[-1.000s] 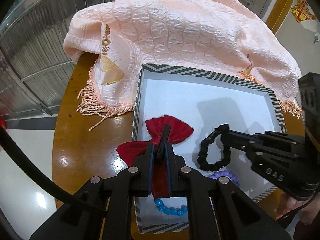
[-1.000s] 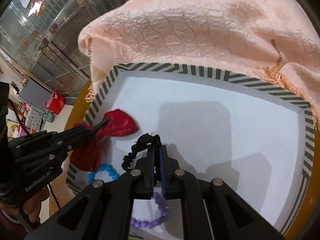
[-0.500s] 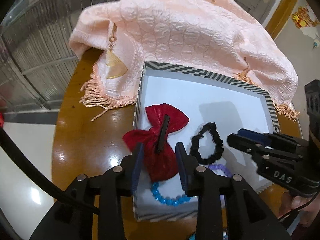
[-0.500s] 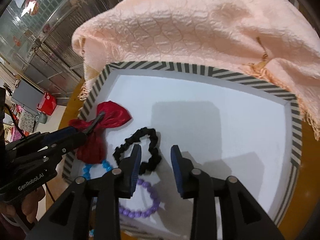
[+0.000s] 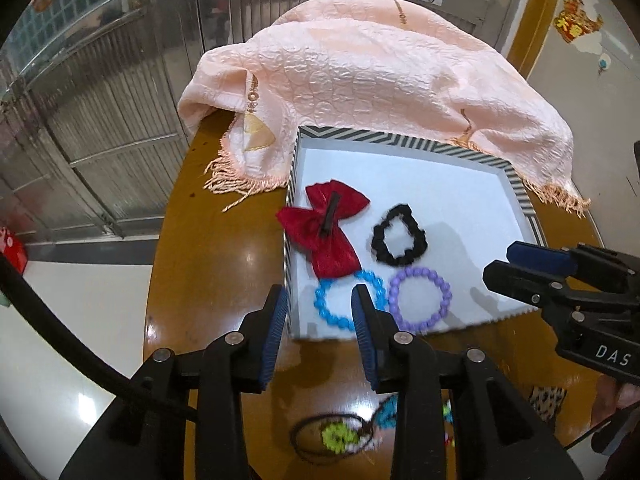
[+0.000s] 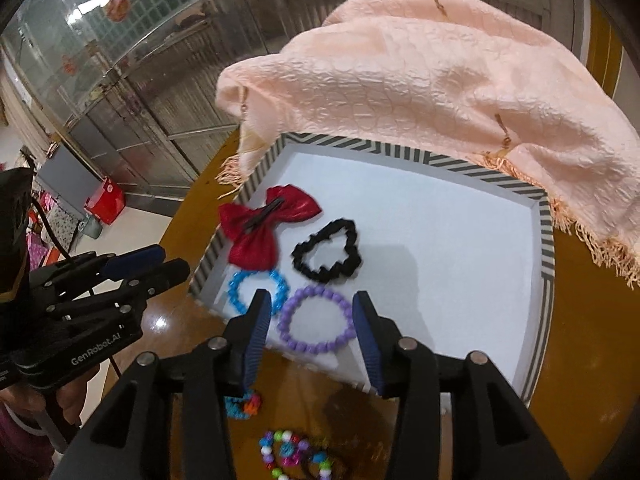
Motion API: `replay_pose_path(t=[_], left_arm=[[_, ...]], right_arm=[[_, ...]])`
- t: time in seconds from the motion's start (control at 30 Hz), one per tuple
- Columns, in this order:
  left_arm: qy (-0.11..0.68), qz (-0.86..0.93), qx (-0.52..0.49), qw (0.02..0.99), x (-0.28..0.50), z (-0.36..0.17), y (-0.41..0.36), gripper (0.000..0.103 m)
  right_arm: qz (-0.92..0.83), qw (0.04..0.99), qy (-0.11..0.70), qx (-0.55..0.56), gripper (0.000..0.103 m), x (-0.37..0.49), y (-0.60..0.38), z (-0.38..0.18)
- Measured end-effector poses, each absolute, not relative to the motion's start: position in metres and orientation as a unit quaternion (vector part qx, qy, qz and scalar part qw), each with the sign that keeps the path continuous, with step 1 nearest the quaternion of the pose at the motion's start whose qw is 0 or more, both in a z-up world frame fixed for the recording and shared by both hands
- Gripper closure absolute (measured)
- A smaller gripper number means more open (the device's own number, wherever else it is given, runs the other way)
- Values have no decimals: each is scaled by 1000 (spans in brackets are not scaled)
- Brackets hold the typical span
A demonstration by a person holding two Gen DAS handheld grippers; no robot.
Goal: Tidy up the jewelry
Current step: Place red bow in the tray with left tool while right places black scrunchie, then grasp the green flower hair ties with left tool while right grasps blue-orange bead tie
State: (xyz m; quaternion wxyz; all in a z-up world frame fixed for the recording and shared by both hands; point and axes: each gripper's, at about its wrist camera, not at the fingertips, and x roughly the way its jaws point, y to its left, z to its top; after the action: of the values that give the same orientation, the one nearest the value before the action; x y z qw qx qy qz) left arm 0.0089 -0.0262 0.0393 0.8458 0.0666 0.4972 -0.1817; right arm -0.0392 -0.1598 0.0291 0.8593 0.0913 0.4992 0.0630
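A striped-rim tray [image 5: 400,140] with a white floor holds a red bow clip [image 5: 324,232], a black scrunchie [image 5: 378,240], a blue bead bracelet [image 5: 320,308] and a purple bead bracelet [image 5: 444,292]. My left gripper [image 5: 320,292] hovers open above the tray's near left corner with nothing between its pads. My right gripper [image 6: 310,295] hangs above the purple bracelet [image 6: 316,346]; its jaws are opening and hold nothing. The bow [image 6: 260,232] and scrunchie [image 6: 348,264] lie free on the tray floor.
A pink fringed cloth [image 5: 360,72] covers the tray's far rim and the back of the round wooden table [image 5: 208,240]. Loose pieces lie near the front edge: a green-flower hair tie [image 5: 338,436], a multicoloured bead bracelet [image 6: 288,452], a blue-orange piece [image 6: 240,402].
Both grippers opened, leaving the red bow and the black scrunchie in the tray. Both then pulled back and up toward the table's near edge.
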Motion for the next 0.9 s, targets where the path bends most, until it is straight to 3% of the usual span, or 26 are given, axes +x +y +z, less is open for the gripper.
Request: replay_pose_path(t=[0.7,0.9], left_arm=[[483,-180,85,853,-66,42,-8,92],[505,-189,47,841,-68,40,15,92]], right_arm=[[52,865,492,85,55,-121,-136,30],[48,864,493,88,55,-139,-138,26]])
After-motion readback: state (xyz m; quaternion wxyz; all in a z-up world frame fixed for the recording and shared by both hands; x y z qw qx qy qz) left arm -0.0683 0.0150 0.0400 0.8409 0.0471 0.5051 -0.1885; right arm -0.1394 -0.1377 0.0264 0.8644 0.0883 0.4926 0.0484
